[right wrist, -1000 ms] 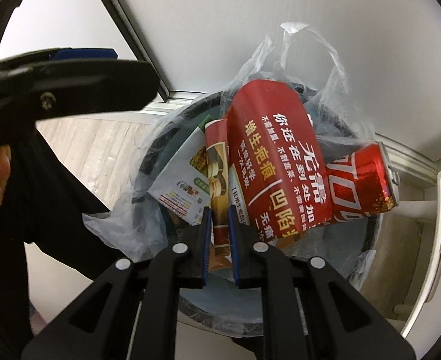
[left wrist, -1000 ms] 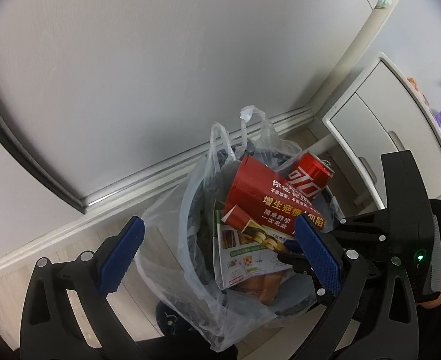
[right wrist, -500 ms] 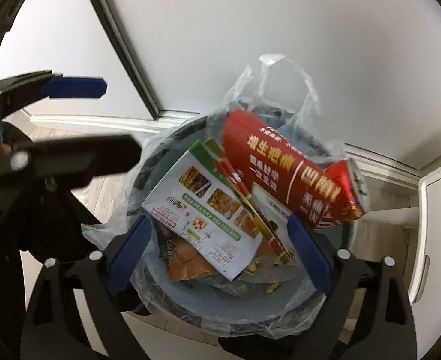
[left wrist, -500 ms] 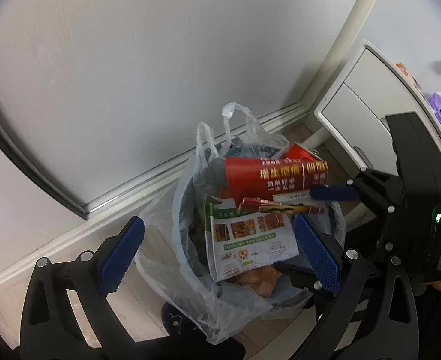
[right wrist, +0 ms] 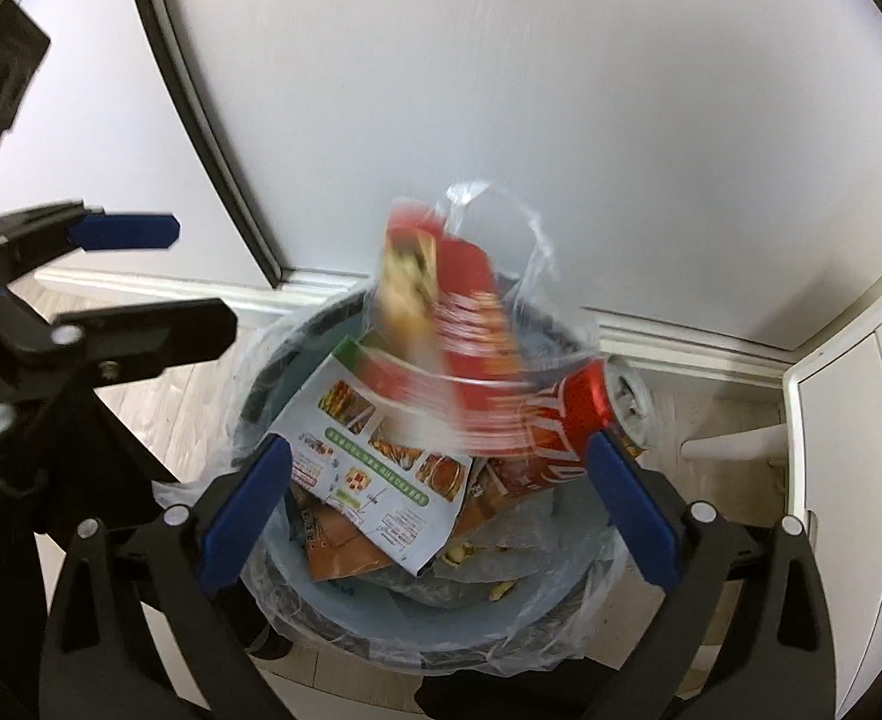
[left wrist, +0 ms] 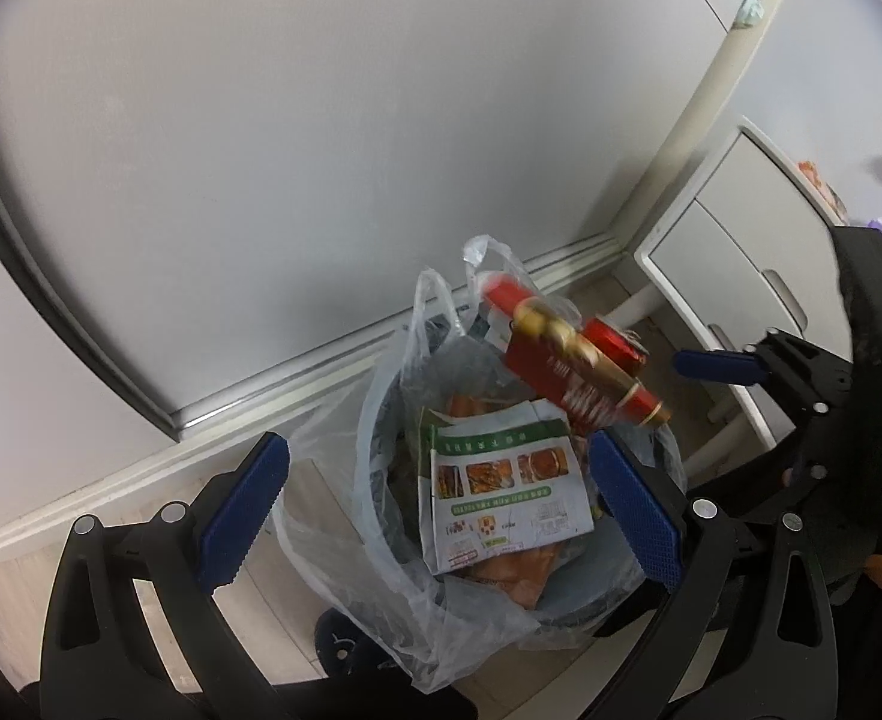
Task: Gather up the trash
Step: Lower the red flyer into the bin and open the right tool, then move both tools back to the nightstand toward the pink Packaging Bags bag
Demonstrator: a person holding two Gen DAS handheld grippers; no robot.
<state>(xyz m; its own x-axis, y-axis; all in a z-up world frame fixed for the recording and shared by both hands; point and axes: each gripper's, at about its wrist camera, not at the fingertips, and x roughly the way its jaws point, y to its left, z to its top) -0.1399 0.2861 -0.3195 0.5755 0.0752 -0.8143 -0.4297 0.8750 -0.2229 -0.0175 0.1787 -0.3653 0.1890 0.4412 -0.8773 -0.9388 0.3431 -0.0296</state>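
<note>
A grey trash bin (left wrist: 597, 600) (right wrist: 393, 618) lined with a clear plastic bag (left wrist: 435, 324) stands on the floor by the wall. In it lie a white and green food leaflet (left wrist: 501, 492) (right wrist: 375, 462) and a red cola can (right wrist: 561, 420). A red leaflet (left wrist: 567, 360) (right wrist: 459, 324), blurred, hangs loose over the bin's far side. My left gripper (left wrist: 441, 510) is open above the bin, empty. My right gripper (right wrist: 435, 510) is open above the bin, empty; its blue finger (left wrist: 717, 366) shows in the left wrist view.
A white cabinet (left wrist: 735, 276) (right wrist: 855, 438) stands right of the bin. A white baseboard (left wrist: 141, 474) and a dark-framed panel (right wrist: 201, 138) run behind it. The floor (right wrist: 141, 396) is light wood. A dark shoe (left wrist: 339, 642) shows by the bin's foot.
My right gripper opened and let go of the leaflets, then drew back. The white and green leaflet settled in the bin; the red leaflet is flipping over above it. The left gripper rose slightly.
</note>
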